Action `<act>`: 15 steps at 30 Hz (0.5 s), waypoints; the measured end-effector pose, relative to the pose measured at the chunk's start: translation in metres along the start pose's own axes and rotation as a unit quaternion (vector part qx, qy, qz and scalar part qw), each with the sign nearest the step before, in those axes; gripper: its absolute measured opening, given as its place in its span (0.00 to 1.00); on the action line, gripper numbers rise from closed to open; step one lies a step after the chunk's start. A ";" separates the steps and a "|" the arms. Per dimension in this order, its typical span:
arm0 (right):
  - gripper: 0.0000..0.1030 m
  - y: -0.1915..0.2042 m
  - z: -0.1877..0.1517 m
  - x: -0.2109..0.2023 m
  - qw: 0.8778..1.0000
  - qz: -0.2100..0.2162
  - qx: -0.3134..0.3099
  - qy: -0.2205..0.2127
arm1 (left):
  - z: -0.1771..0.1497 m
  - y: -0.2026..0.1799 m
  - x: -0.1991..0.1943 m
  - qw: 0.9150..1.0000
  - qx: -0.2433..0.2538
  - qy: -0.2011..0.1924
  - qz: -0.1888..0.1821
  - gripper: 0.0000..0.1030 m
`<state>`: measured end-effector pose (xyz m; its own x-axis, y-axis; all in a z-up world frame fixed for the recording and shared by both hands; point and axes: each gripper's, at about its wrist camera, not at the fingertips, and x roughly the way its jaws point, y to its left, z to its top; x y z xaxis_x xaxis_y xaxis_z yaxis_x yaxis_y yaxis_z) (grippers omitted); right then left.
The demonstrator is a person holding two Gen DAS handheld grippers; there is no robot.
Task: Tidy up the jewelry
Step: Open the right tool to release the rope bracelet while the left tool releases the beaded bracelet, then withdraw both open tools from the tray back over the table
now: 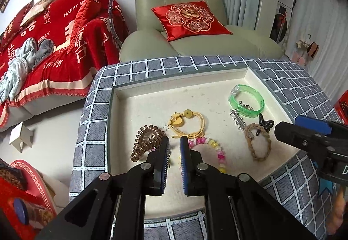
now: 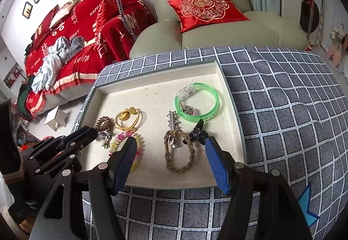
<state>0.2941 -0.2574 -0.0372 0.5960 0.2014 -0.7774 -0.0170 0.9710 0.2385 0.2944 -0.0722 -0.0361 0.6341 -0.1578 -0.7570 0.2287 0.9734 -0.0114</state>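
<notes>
The left gripper (image 1: 174, 148) hangs released over the near left of the tray (image 2: 228, 87), nothing between its jaws; the pastel bead bracelet (image 1: 214, 146) lies just past its tips. The right gripper (image 2: 171, 148) is also released and empty, jaws straddling the braided brown bracelet (image 2: 179, 150) without touching. All the jewelry lies in the tray on the checked desk (image 2: 282, 109), so sorting looks near done; next calls for choosing a piece or withdrawing. The red sofa throw (image 1: 71, 22) reads "HAPPY W…" and "BIGDAY".
</notes>
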 end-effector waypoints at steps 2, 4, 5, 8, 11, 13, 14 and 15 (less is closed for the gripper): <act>0.67 0.000 -0.001 -0.003 1.000 -0.002 0.003 -0.001 | -0.001 0.002 -0.006 1.000 -0.011 -0.012 0.020 1.00; 0.67 -0.002 -0.002 -0.007 1.000 -0.003 0.005 -0.004 | 0.000 0.003 -0.014 0.999 -0.009 -0.028 0.023 1.00; 0.67 -0.002 -0.002 -0.008 1.000 -0.004 0.006 -0.004 | 0.000 0.004 -0.016 0.999 -0.008 -0.026 0.018 1.00; 0.68 -0.002 -0.005 -0.011 1.000 -0.010 0.006 -0.001 | -0.001 0.004 -0.019 0.999 -0.011 -0.026 0.016 1.00; 0.78 0.000 -0.008 -0.015 1.000 -0.016 0.001 -0.003 | -0.006 0.003 -0.024 0.999 -0.013 -0.027 0.018 1.00; 0.79 0.003 -0.012 -0.020 1.000 -0.020 -0.006 -0.007 | -0.009 0.003 -0.029 0.999 -0.013 -0.029 0.020 1.00; 0.79 0.005 -0.014 -0.023 1.000 -0.023 -0.010 -0.010 | -0.012 0.002 -0.032 0.999 -0.013 -0.029 0.022 1.00; 0.80 0.007 -0.015 -0.025 1.000 -0.026 -0.013 -0.011 | -0.016 0.002 -0.036 0.999 -0.014 -0.030 0.023 1.00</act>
<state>0.2673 -0.2542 -0.0248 0.6145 0.1481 -0.7749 -0.0065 0.9831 0.1828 0.2602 -0.0616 -0.0187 0.6872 -0.1226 -0.7160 0.1790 0.9838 0.0033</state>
